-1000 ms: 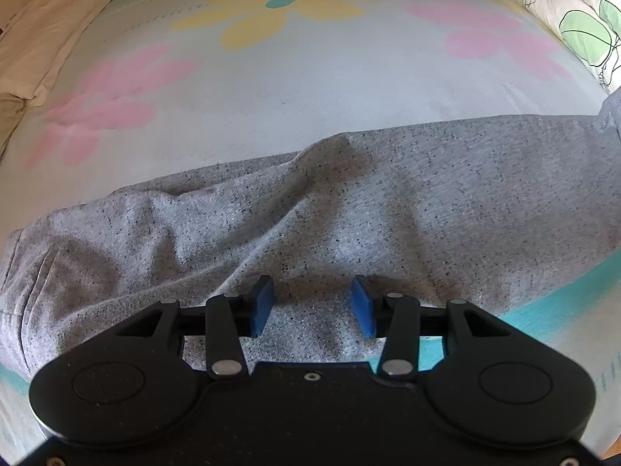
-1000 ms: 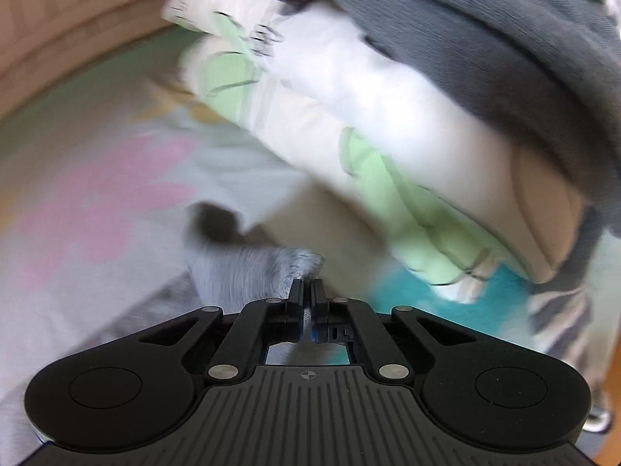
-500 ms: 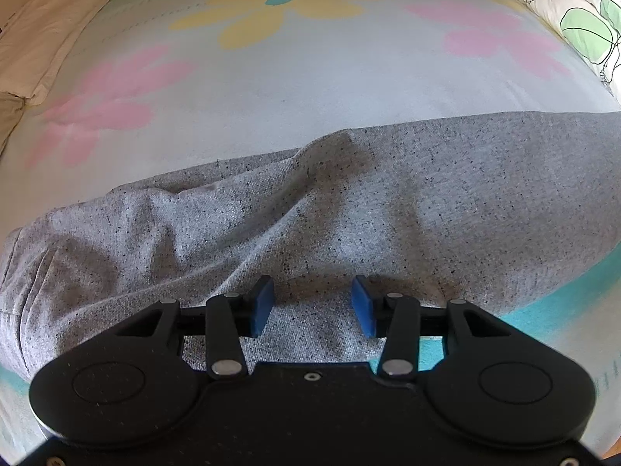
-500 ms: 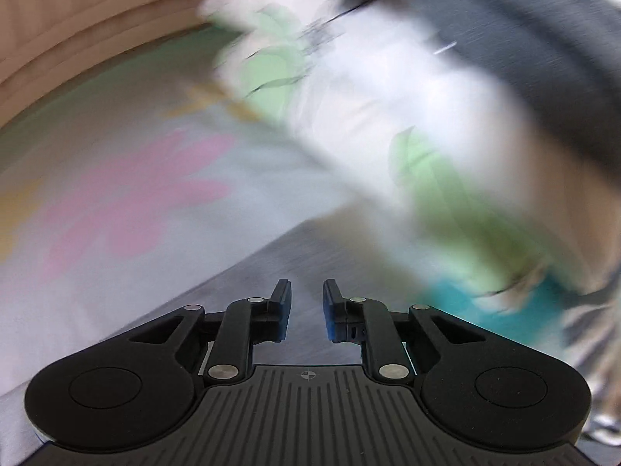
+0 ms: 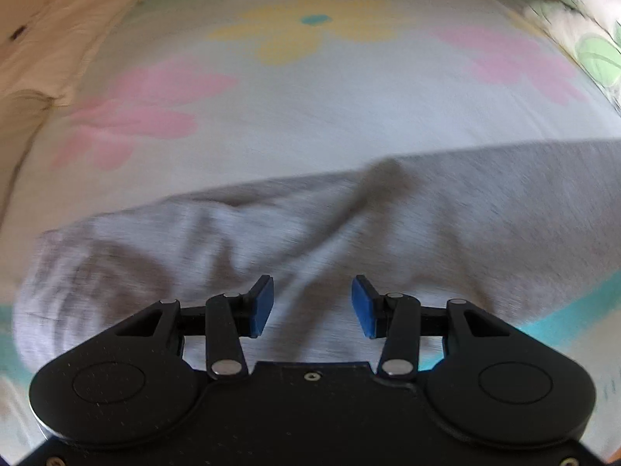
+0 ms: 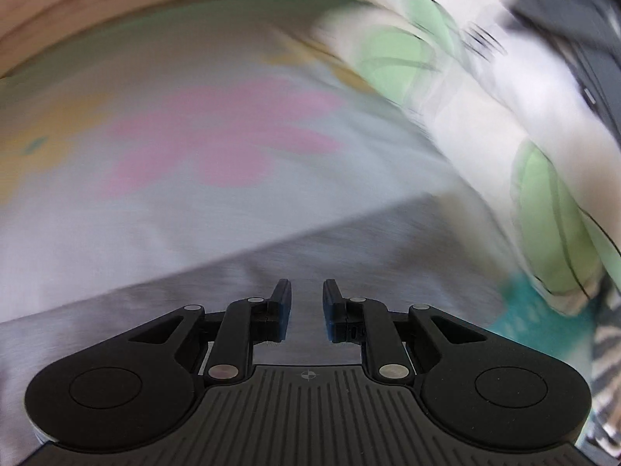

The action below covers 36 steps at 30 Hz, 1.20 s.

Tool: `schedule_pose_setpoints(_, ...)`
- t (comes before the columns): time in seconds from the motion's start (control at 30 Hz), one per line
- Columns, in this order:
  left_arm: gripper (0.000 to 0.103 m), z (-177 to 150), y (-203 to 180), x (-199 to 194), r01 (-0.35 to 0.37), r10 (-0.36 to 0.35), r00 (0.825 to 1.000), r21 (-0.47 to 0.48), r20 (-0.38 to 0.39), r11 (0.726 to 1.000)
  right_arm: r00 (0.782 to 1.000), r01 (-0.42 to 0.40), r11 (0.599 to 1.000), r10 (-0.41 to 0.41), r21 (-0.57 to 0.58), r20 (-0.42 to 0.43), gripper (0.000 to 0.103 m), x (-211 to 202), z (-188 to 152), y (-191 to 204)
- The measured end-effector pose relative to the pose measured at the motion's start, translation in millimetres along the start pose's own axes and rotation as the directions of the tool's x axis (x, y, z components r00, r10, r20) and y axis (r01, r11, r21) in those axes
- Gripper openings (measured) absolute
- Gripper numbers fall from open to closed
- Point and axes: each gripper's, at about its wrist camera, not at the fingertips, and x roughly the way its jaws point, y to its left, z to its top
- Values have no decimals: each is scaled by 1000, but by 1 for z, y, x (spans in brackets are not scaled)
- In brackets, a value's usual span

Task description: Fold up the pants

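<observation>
Left wrist view: the grey pants, a soft speckled knit, are spread in a long rumpled band across the flower-printed bed. The left gripper hangs above them, jaws released and empty; the ridge at mid-length should be smoothed before folding.

Right wrist view: the right gripper is parted slightly, nothing held, over flat cloth beside a leaf-printed pillow; a hem edge should be pinched squarely.

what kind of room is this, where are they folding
Most likely a bedroom: the grey pants lie on a bed with a flower-print sheet, and a leaf-print pillow or duvet sits alongside.
</observation>
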Motion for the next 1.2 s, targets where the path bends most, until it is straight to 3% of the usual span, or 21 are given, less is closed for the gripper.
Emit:
schedule_pose_setpoints(0.17, 53, 0, 58, -11, -69, 73, 997, -121, 25, 990, 979, -198, 975, 201, -102, 20, 18, -31, -3, 66)
schedule_pose_setpoints(0.3, 53, -6, 95, -14, -149, 158, 987, -178, 34, 973, 933, -359, 917, 355, -173, -54, 17, -41, -15, 132)
schedule_pose_setpoints(0.5, 53, -10, 125, 6, -201, 211, 977, -197, 34, 960, 864, -503, 812, 462, -295, -201, 17, -39, -48, 234)
schedule_pose_setpoints(0.57, 53, -8, 133, 16, -204, 214, 976, -190, 35, 960, 852, -522, 779, 463, -347, -243, 17, -43, -63, 267)
schedule_pose_setpoints(0.73, 56, 1, 148, 39, -221, 226, 974, -145, 19, 964, 862, -505, 754, 415, -420, -290, 17, -28, -77, 320)
schedule_pose_setpoints(0.87, 56, 9, 159, 49, -214, 222, 975, -181, 27, 960, 885, -465, 794, 407, -392, -225, 17, -7, -67, 331)
schedule_pose_setpoints(0.93, 56, 11, 164, 52, -229, 240, 970, -186, 37, 955, 884, -466, 819, 414, -336, -217, 17, 6, -63, 328)
schedule_pose_setpoints(1.0, 56, 13, 170, 56, -253, 266, 963, -193, 44, 948, 888, -460, 831, 426, -313, -175, 17, 7, -64, 327)
schedule_pose_setpoints(1.2, 56, 16, 189, 55, -303, 321, 946, -259, 31, 917, 895, -447, 843, 418, -299, -157, 17, -2, -64, 325)
